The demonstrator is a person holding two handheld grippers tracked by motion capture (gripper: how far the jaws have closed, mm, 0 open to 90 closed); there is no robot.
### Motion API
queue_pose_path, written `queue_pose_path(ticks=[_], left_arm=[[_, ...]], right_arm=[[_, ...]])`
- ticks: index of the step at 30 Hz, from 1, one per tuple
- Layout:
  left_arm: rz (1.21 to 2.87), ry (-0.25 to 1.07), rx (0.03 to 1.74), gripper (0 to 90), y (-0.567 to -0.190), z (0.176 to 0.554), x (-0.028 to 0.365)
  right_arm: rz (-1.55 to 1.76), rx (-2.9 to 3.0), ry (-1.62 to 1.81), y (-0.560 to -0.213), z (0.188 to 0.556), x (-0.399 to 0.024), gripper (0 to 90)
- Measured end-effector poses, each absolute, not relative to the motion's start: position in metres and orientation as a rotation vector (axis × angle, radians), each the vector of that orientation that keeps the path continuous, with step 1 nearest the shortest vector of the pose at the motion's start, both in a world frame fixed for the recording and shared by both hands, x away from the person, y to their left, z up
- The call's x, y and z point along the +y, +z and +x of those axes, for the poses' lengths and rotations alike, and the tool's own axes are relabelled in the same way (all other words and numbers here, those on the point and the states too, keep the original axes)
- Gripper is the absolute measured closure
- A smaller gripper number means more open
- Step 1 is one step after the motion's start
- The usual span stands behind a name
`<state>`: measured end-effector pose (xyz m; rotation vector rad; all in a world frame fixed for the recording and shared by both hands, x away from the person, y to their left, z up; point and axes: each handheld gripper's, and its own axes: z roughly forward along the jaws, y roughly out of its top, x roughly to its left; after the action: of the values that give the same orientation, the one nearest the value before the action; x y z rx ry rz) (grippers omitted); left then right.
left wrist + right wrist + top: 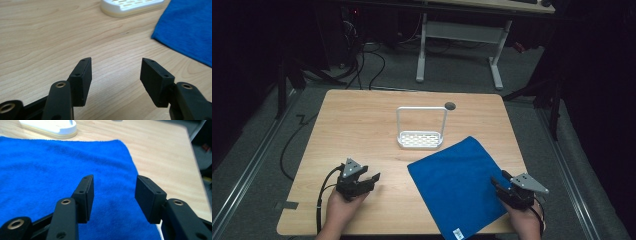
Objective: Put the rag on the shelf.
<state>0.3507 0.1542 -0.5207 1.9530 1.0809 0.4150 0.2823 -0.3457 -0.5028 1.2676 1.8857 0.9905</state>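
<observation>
Blue cloth [457,182] lies flat on the counter [362,125], front right, turned diamond-wise: one corner points at the white rack [421,131], the opposite corner with a white tag overhangs the near counter edge. Its long diagonal runs front to back. Rack sits centre, handle upright, just beyond the cloth's far corner, apart from it. Left claw [374,178] spread, empty, over bare wood left of the cloth. Right claw [497,184] spread, empty, low over the cloth's right side near its edge. Bare counter on the left half and along the far edge.
</observation>
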Motion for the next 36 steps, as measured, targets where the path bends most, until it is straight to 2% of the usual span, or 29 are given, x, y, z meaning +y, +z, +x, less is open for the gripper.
queue_pose_path(ticks=[8, 19, 24, 29, 34, 36], left_arm=[[2.012, 0.426, 0.991, 46.7, -0.524, 0.349, 0.137], [2.004, 0.435, 0.948, 47.3, -0.519, 0.343, 0.127], [2.002, 0.397, 0.897, 46.2, -0.516, 0.338, 0.118], [2.012, 0.342, 0.852, 43.6, -0.515, 0.331, 0.098], [2.087, 0.268, 0.759, 44.8, -0.515, 0.315, 0.055], [2.102, 0.253, 0.728, 44.9, -0.516, 0.31, 0.041]], right_arm=[[1.312, 1.871, 1.026, -0.505, 0.287, -0.352, 48.1], [1.279, 1.902, 1.041, -0.503, 0.286, -0.348, 44.5], [1.26, 1.913, 1.06, -0.502, 0.284, -0.345, 41.4], [1.254, 1.925, 1.068, -0.503, 0.285, -0.344, 40.5], [1.278, 1.92, 1.082, -0.505, 0.286, -0.345, 41.8], [1.283, 1.92, 1.087, -0.505, 0.287, -0.346, 45.4]])
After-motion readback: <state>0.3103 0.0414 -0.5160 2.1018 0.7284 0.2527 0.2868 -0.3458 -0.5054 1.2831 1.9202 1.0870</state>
